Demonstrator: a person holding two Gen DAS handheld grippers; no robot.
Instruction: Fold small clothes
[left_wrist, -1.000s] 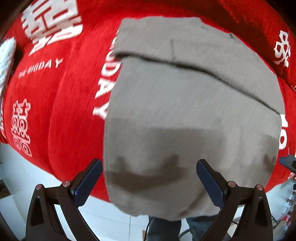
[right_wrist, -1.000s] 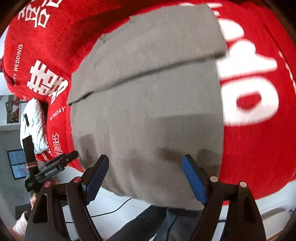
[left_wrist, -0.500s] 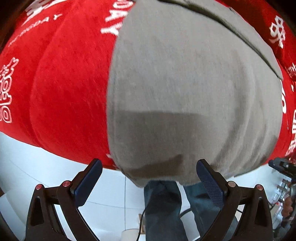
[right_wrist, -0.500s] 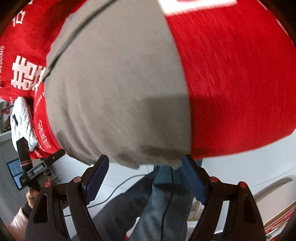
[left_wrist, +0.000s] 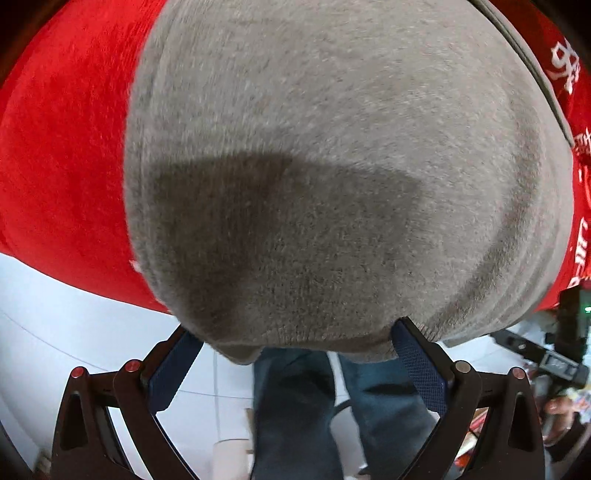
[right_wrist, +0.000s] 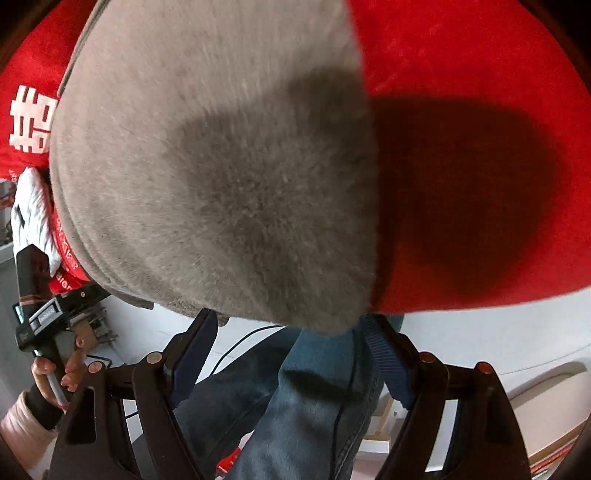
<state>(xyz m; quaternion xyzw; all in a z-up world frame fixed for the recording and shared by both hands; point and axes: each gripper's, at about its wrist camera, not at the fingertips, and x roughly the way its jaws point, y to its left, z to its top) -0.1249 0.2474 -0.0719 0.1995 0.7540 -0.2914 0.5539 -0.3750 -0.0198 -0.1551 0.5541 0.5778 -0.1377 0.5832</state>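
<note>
Our left gripper (left_wrist: 295, 354) has its jaws spread wide, one blue pad on each side of the near hem of the grey garment (left_wrist: 332, 166); the pads sit at the hem's edge, but we cannot tell whether they touch it, and nothing is pinched. Our right gripper (right_wrist: 288, 347) is spread just as wide at the hem's other corner, the cloth hanging over its fingertips. The garment lies flat on a red cloth (left_wrist: 62, 147) with white lettering, its hem drooping slightly over the near edge. It fills most of both views and hides what lies beyond. The grippers' shadows fall dark on the grey fabric and the red cloth. Below the edge we see jeans (right_wrist: 314, 406), a thin black cable (right_wrist: 240, 343) and the pale floor (left_wrist: 55, 314). In the right view the left hand (right_wrist: 55, 373) grips its handle, and a white bundle (right_wrist: 33, 210) lies behind it.
</note>
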